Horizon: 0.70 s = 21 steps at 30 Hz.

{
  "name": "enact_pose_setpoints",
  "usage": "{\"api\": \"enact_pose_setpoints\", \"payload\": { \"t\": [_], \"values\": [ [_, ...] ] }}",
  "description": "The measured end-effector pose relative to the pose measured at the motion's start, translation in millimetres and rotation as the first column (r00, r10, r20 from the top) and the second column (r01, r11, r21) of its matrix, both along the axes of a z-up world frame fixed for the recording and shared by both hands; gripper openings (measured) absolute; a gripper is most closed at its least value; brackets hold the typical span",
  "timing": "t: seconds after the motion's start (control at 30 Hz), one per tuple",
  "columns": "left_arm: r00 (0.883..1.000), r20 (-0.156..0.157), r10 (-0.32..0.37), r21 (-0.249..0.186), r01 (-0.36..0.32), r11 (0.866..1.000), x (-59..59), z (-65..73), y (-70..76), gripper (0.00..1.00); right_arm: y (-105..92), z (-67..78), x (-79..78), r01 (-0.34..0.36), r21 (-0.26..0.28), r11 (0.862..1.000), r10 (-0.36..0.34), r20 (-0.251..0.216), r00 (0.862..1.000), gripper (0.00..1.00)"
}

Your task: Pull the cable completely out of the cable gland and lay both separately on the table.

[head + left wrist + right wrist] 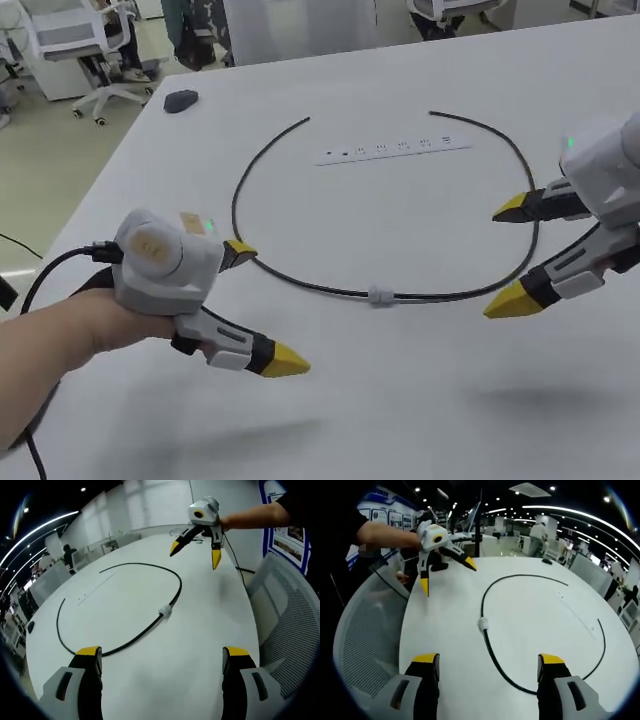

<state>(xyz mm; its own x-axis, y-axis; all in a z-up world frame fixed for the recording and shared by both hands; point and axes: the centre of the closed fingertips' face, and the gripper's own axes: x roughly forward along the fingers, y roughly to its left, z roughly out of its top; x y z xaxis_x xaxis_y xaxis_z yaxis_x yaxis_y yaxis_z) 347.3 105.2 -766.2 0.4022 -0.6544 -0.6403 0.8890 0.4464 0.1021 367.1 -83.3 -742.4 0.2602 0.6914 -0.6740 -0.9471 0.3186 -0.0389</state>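
My left gripper and right gripper, jaws spread wide and empty, hover above a white table. Beyond the gland a white power strip lies on the table; farther off stand office chairs. A small dark object near the far table edge is hard to identify, and my right gripper's body is cut off. The gland lies between both grippers, untouched, threaded on the black cable, which loops away around the strip.

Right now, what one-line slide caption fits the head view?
The left gripper and right gripper, fingers open, hover above a table, flanking a looped black cable threaded through a cable gland.
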Motion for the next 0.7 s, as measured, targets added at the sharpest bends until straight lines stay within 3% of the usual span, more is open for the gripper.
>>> {"api": "enact_pose_setpoints", "payload": {
  "t": [0.13,0.3,0.37,0.47,0.57,0.63,0.7],
  "values": [
    [1.000,-0.015,0.004,-0.013,-0.004,1.000,3.3,-5.9,-1.2,1.00,7.3,-6.3,4.0,-0.009,0.002,1.000,0.009,-0.012,1.000,0.67],
    [1.000,-0.018,0.012,-0.055,-0.013,0.998,9.9,-6.8,-10.0,1.00,24.1,-23.7,9.1,-0.021,0.015,1.000,0.022,-0.037,0.999,0.62],
    [0.999,-0.029,0.012,-0.066,-0.014,0.998,9.6,-9.2,-13.0,1.00,32.6,-30.2,15.1,-0.023,0.025,0.999,0.023,-0.002,1.000,0.62],
    [0.999,-0.033,0.015,-0.091,-0.018,0.996,8.5,-11.1,-16.9,1.00,44.9,-39.7,18.4,-0.022,0.051,0.998,0.021,0.003,1.000,0.54],
    [0.999,-0.041,0.014,-0.060,-0.016,0.998,9.8,-19.3,-15.1,0.99,56.2,-48.8,22.1,-0.020,0.068,0.998,0.020,0.005,1.000,0.42],
    [0.999,-0.033,0.004,-0.071,-0.007,0.997,11.8,-20.0,-15.5,0.99,63.4,-53.9,22.6,-0.028,0.076,0.997,0.028,0.002,1.000,0.38],
    [0.999,-0.045,0.021,-0.077,-0.024,0.997,14.7,-20.3,-15.5,0.99,70.4,-57.3,22.5,-0.046,0.079,0.996,0.046,0.003,0.999,0.33]
  ]
}}
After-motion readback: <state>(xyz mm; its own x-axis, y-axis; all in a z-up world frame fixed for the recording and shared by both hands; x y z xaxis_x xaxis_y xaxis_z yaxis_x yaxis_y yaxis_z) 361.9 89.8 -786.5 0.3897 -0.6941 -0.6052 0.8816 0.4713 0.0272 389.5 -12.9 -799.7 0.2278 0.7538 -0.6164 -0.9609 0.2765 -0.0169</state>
